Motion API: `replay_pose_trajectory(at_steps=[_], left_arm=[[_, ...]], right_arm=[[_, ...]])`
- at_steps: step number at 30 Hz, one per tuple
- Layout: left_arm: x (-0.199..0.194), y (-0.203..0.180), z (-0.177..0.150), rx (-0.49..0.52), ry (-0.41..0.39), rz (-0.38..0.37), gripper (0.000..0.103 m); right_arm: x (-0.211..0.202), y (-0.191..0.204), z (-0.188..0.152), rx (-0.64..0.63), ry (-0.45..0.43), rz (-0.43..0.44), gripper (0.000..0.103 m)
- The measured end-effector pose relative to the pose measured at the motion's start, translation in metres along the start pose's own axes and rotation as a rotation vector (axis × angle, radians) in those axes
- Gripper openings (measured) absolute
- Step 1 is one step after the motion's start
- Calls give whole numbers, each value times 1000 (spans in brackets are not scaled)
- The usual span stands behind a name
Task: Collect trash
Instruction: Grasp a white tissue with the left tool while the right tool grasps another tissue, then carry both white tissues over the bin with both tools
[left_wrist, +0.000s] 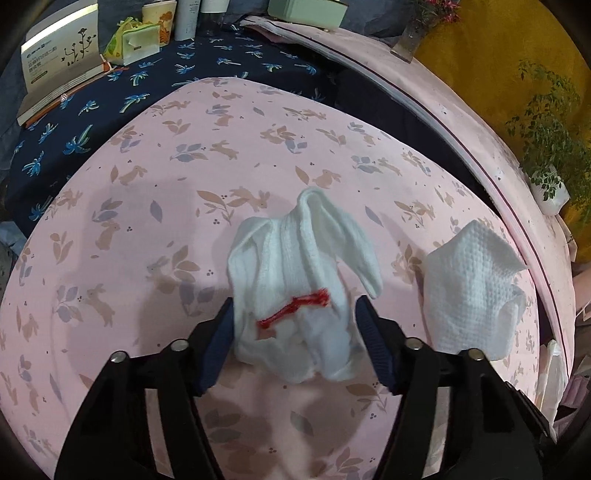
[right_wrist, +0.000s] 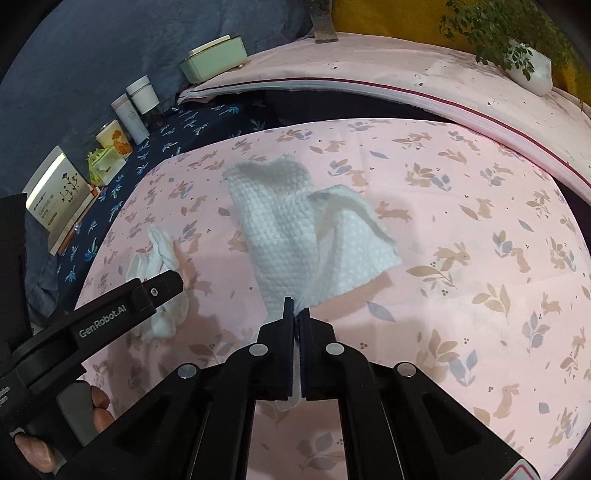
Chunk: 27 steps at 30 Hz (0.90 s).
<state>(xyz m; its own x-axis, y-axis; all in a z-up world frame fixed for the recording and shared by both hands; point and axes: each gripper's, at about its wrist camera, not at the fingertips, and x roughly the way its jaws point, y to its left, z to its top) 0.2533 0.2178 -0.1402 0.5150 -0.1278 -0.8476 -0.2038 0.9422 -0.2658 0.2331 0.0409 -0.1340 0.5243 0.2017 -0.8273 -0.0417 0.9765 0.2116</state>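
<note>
The right claw (right_wrist: 296, 309) is clenched on a corner of the white paper towel (right_wrist: 295, 229), ready to lift it off the pink tabletop (right_wrist: 461, 206); the left claw (left_wrist: 295, 325) stands released astride the crumpled white cloth (left_wrist: 295, 273) with its red thread, its pads not yet pressing.

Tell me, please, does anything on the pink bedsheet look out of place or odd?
Yes. Two crumpled white items lie on the bunny-print sheet: a textured paper towel, pinched in the right gripper, and a bunched cloth with a red thread, between the left gripper fingers.
</note>
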Motion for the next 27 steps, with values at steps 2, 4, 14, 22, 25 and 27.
replay_pose_trajectory(at_steps=[2, 4, 14, 22, 25, 27], left_arm=[[-2, -4, -3, 20, -4, -8, 36], [-3, -8, -6, 25, 2, -21, 25], [-35, -45, -23, 72, -25, -63, 16], [-65, -109, -46, 157, -47, -125, 15], [-74, -135, -56, 189, -47, -157, 15], [-79, -154, -62, 216, -50, -171, 15]], right_arm=[[-3, -4, -2, 1, 0, 0, 2], [-7, -8, -4, 8, -2, 5, 2], [-41, -27, -10, 23, -39, 12, 2], [-82, -66, -11, 57, -98, -4, 2], [-99, -86, -11, 74, -124, -15, 2], [-110, -101, -12, 86, -141, -27, 2]])
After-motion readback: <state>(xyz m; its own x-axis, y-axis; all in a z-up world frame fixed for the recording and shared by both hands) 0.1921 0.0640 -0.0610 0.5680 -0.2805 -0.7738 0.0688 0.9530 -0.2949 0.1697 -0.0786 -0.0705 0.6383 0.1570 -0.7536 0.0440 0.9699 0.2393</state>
